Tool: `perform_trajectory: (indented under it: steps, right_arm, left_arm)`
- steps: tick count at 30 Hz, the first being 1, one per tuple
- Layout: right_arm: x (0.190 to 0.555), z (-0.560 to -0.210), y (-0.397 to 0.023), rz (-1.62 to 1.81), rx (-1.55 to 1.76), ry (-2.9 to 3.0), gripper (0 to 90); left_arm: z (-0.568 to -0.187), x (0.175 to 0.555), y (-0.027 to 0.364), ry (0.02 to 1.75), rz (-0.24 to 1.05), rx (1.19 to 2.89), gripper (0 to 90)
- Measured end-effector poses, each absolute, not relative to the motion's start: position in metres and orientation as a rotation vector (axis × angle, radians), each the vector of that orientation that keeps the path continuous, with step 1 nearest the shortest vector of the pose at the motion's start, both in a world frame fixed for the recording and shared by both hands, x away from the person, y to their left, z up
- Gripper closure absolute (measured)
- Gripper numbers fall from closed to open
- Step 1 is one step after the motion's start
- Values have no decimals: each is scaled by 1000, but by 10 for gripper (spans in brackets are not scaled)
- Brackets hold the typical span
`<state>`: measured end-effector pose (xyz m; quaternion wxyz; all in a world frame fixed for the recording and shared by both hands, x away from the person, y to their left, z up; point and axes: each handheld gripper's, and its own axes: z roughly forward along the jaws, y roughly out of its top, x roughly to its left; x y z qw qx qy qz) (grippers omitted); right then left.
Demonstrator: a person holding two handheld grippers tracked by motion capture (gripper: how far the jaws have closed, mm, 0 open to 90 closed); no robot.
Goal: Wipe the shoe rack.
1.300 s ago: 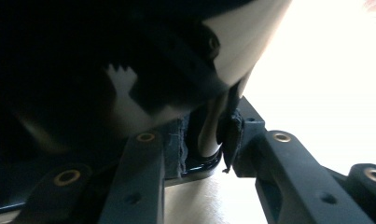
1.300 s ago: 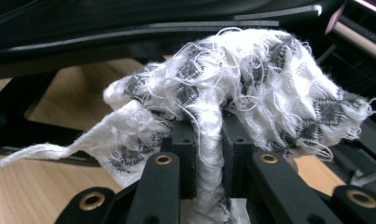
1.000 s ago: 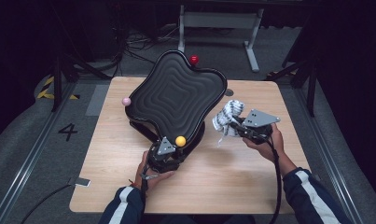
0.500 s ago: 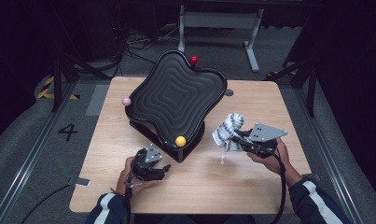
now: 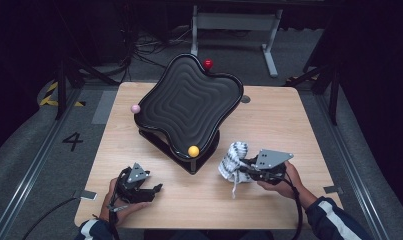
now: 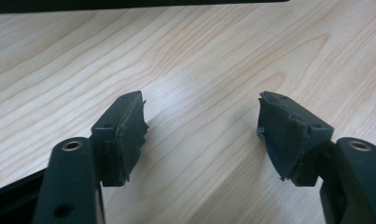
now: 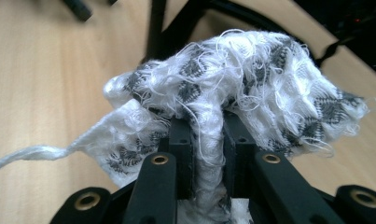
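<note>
1. Two tools in play. Left tool sits low at the desk near edge, jaws apart, just been opening, nothing between them; looks freed up after letting go.
2. One black wavy tray tilted on its stand mid-desk. Three balls at its rim: pink, yellow, red.
3. Right tool clamped on one white-and-grey cloth, bunched just right of the tray, probably for wiping.
</note>
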<state>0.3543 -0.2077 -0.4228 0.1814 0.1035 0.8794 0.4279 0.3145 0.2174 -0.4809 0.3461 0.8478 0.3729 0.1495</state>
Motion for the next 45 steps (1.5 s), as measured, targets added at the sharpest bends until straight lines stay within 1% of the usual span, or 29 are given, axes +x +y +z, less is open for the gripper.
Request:
perform_trajectory:
  steps: [5, 9, 10, 11, 14, 17, 23, 27, 32, 33, 45]
  right_arm:
    - [342, -439, -191, 1171, 195, 2581, 765]
    - [333, -450, -181, 1135, 140, 2654, 754]
    - [330, -453, -178, 1135, 125, 2678, 735]
    - [330, -453, -178, 1135, 125, 2678, 735]
    - [327, -459, -175, 1121, 99, 2718, 679]
    - [326, -468, -170, 1097, 100, 2744, 596]
    - [328, -472, -170, 1103, 135, 2741, 497]
    - [330, -468, -170, 1094, 147, 2731, 435]
    - [331, -463, -174, 1114, 167, 2717, 407]
    - [331, -460, -177, 1134, 183, 2699, 381]
    - [338, -441, -195, 1165, 254, 2568, 366]
  left_arm:
    - [-481, 314, 226, 1012, 406, 2193, 267]
    - [-481, 314, 227, 1035, 414, 2183, 249]
    - [-481, 315, 227, 1024, 419, 2184, 248]
    - [-481, 315, 227, 1024, 419, 2184, 248]
    - [-481, 315, 227, 1032, 418, 2183, 246]
    - [-481, 315, 227, 1032, 426, 2184, 243]
    - [-482, 315, 226, 1048, 424, 2171, 241]
    - [-481, 315, 225, 1067, 423, 2176, 218]
    - [-481, 315, 225, 1068, 424, 2174, 218]
    - [-481, 315, 225, 1067, 424, 2175, 218]
    - [-481, 315, 225, 1070, 425, 2177, 218]
